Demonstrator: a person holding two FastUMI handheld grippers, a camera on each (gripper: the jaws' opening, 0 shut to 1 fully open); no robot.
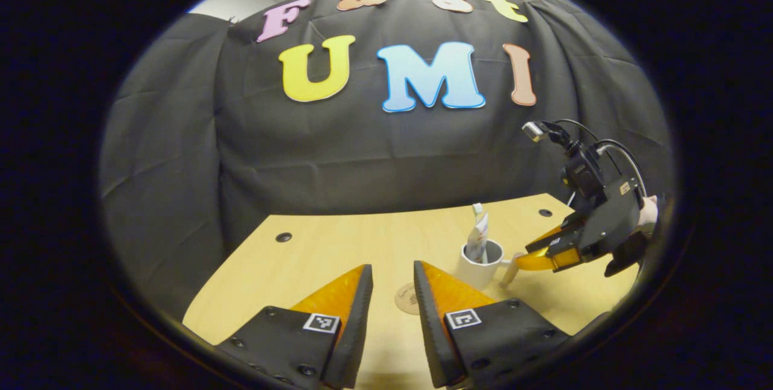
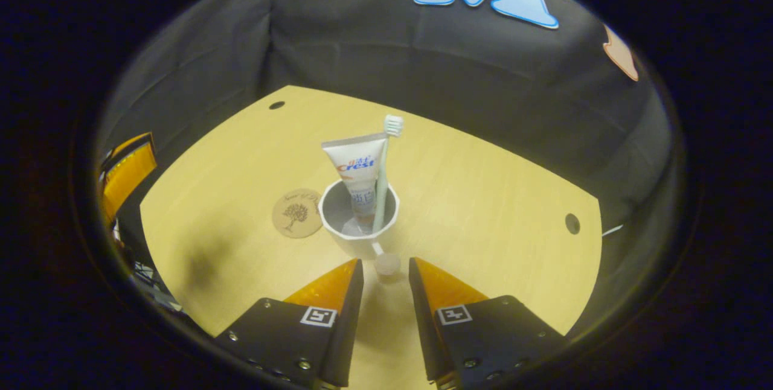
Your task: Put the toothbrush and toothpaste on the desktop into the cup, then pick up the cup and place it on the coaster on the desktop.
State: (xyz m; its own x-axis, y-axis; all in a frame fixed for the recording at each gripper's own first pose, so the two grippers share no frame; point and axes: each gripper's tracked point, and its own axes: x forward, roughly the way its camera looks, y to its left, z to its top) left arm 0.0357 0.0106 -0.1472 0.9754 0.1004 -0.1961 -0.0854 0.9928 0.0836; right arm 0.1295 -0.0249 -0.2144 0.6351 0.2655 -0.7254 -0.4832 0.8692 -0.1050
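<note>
Your right gripper (image 2: 386,269) stood parted, empty, at the cup (image 2: 357,212)'s handle (image 2: 386,263); the rigid, top-heavy cup wanted a firm handle grip.

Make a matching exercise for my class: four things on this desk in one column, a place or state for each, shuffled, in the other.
Things:
1. toothpaste tube
2. coaster
3. white cup
4. right gripper

Places or states:
A. flat on the desk, bare, beside the cup
B. fingers open, either side of the cup's handle
C. upright in the cup beside the toothbrush
D. on the desk, off the coaster

Pairs: 1-C, 2-A, 3-D, 4-B
</note>
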